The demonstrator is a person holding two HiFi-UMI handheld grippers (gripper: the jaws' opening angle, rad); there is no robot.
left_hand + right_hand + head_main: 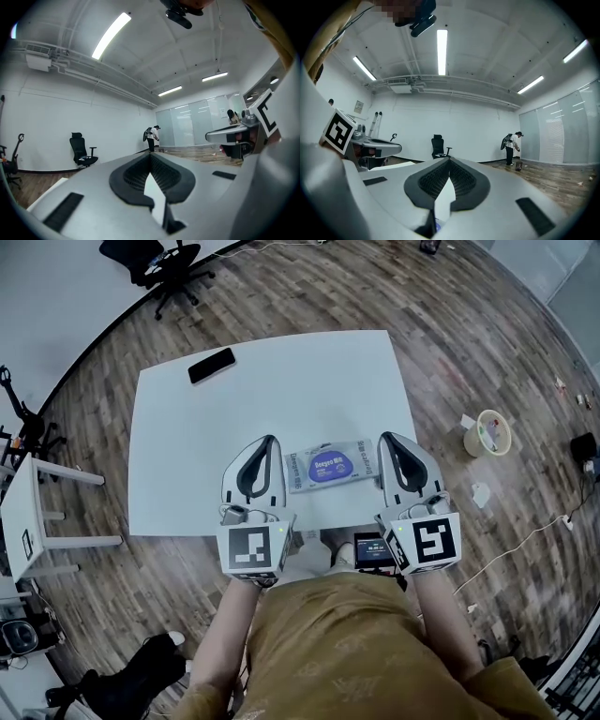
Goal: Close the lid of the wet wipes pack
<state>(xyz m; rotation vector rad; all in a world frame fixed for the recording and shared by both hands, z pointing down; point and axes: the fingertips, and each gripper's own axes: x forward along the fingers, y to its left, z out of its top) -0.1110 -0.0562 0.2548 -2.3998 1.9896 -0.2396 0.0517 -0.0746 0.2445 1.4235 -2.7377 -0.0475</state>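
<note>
The wet wipes pack (328, 466) lies flat on the white table (187, 474) near its front edge, white with a blue-purple oval lid patch that looks flat against the pack. My left gripper (271, 441) rests just left of the pack and my right gripper (385, 437) just right of it, both pointing away from me and flanking it without touching. In the left gripper view the left gripper (151, 161) has its pads meeting at the tip, with nothing between them. The right gripper (449, 164) looks the same; a blue sliver of the pack (436, 227) shows low in its gap.
A black phone (212, 365) lies at the table's far left corner. A black office chair (159, 263) stands beyond the table, a white side table (28, 512) to the left, and a small bin (489, 433) on the wooden floor at right. A person (511, 145) stands far off.
</note>
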